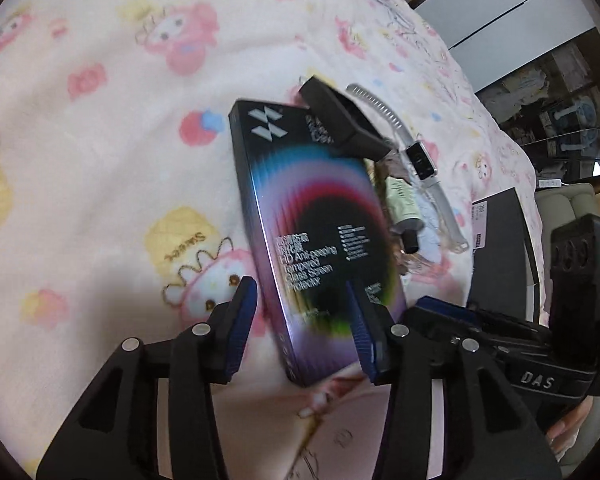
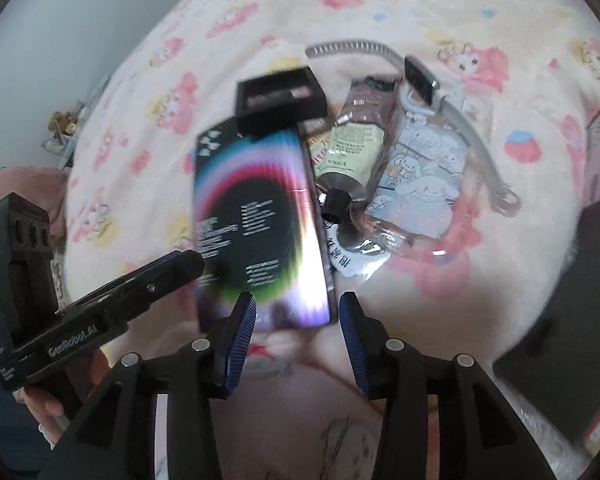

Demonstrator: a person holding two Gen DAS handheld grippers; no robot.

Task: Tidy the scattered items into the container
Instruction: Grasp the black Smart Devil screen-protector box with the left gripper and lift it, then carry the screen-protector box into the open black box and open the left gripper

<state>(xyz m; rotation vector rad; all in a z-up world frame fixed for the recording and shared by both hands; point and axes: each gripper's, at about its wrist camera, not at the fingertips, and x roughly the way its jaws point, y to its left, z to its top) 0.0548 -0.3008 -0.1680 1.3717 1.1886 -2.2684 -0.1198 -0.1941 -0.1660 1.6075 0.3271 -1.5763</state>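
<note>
While both tongs hover over the bed's cartoon-print blanket (image 1: 100, 160), I see my left tongs (image 1: 302, 312) part open, straddling the near end of the screen protector box (image 1: 316, 232), pads not pressing. My right tongs (image 2: 298, 316) gape too, nothing gripped, just beside that box's near corner. A small black box (image 2: 280, 100) leans on its far end. Beside it lie a hand cream tube (image 2: 352, 148), a cartoon card packet (image 2: 420, 176) and a smartwatch (image 2: 420, 80). The dark container (image 2: 560, 360) sits at right.
</note>
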